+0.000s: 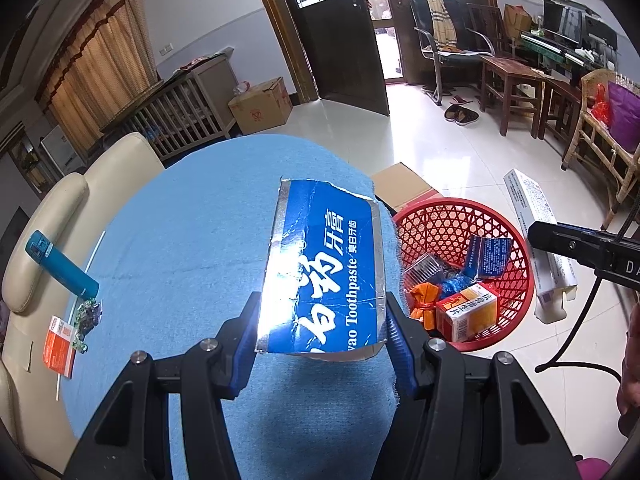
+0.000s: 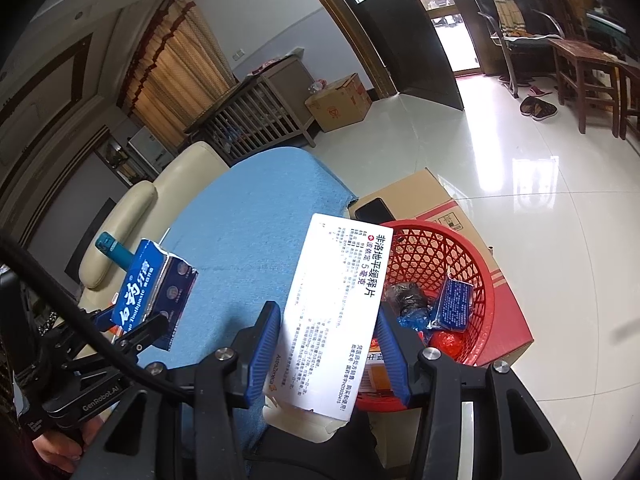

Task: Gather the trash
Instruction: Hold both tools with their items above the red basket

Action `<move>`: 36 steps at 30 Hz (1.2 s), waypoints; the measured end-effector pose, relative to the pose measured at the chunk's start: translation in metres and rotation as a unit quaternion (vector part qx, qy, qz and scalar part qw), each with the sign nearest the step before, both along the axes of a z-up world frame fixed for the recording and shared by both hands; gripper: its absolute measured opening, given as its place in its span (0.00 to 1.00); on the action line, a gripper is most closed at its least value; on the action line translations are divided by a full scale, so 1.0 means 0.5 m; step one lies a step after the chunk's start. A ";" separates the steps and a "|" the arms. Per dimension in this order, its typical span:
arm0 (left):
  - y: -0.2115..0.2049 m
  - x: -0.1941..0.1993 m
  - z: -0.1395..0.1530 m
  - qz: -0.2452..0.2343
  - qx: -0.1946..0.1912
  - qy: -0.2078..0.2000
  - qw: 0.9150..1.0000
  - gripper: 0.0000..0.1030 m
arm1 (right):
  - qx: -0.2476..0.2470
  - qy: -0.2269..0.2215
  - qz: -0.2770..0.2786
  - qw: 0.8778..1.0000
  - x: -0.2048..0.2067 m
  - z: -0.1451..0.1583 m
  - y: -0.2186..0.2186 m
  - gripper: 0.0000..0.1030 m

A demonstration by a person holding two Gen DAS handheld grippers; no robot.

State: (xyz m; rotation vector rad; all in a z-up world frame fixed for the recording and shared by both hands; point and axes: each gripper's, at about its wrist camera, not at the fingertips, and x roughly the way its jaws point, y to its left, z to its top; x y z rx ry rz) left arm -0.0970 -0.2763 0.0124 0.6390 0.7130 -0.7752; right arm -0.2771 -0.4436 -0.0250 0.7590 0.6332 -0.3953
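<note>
Trash is in both grippers now: the left gripper [image 1: 322, 344] clamps a blue toothpaste box [image 1: 326, 268], held up over the blue cloth [image 1: 180, 240] near its edge, and the right gripper [image 2: 328, 356] clamps a white medicine box [image 2: 334, 312] just at the near rim of the red basket [image 2: 476, 264] on the floor. The basket already holds several small boxes and wrappers. Both pieces look to be in the carry stage, neither yet over the opening. Next, I'd say, each box must be swung above the basket and the jaws spread to drop it. A teal lighter [image 1: 60, 264] and an orange packet [image 1: 60, 346] remain on the cloth.
</note>
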 end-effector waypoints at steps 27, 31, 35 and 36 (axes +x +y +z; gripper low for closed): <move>-0.032 -0.013 -0.021 -0.021 0.019 0.001 1.000 0.57 | 0.017 0.000 -0.013 1.000 -0.013 -0.011 -0.013 0.50; -0.036 -0.017 -0.021 -0.024 0.020 0.000 1.000 0.57 | 0.019 -0.001 -0.012 1.000 -0.013 -0.015 -0.014 0.50; -0.035 -0.018 -0.022 -0.023 0.019 0.000 1.000 0.57 | 0.019 0.000 -0.012 1.000 -0.012 -0.015 -0.016 0.50; -0.035 -0.018 -0.022 -0.024 0.020 0.000 1.000 0.57 | 0.018 0.000 -0.012 1.000 -0.011 -0.015 -0.016 0.50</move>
